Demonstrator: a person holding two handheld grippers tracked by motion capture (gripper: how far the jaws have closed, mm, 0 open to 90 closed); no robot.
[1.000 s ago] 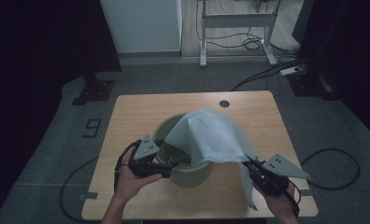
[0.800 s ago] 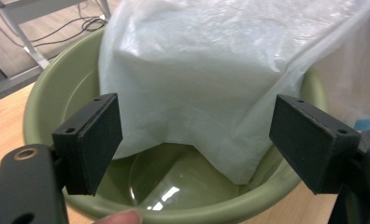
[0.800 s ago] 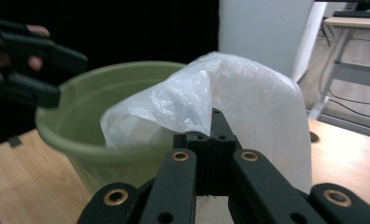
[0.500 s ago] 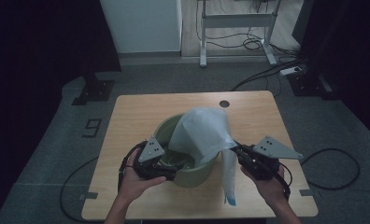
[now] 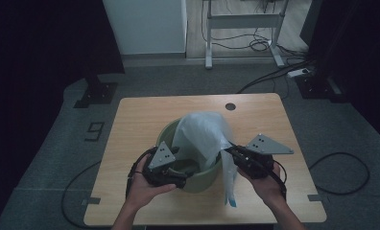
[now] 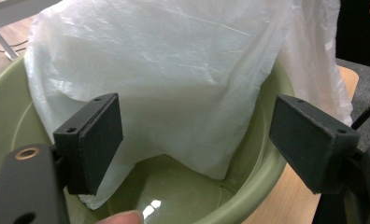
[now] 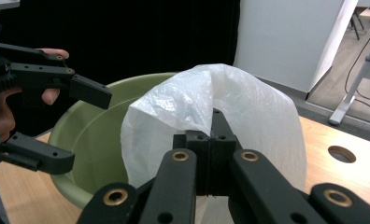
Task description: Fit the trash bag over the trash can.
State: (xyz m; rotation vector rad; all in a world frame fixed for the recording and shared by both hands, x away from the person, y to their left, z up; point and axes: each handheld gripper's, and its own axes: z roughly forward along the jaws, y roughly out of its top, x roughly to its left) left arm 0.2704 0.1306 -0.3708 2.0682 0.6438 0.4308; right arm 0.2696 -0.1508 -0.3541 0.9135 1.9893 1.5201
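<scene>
A pale green plastic basin [image 5: 200, 181] [image 6: 253, 196] [image 7: 89, 135] stands near the table's front edge. A white translucent plastic bag [image 5: 202, 134] [image 6: 174, 79] [image 7: 253, 107] billows over and into it, one flap hanging down the basin's right side onto the table. My right gripper [image 5: 228, 151] [image 7: 213, 135] is shut on the bag's edge at the basin's right rim. My left gripper [image 5: 184, 179] [image 6: 199, 140] stands open over the basin's near left rim, the bag ahead of its jaws, nothing between them. It also shows at the left as the left gripper [image 7: 75, 123].
The wooden table [image 5: 140, 120] has a round cable hole [image 5: 231, 106] [image 7: 341, 154] at the back. Cables trail off both sides onto the grey floor. A desk frame [image 5: 243, 24] and a white panel [image 5: 145, 24] stand behind.
My right gripper has moved left toward the basin with the bag's edge in it, so the bag bunches higher over the basin. The left gripper has shifted slightly right along the rim.
</scene>
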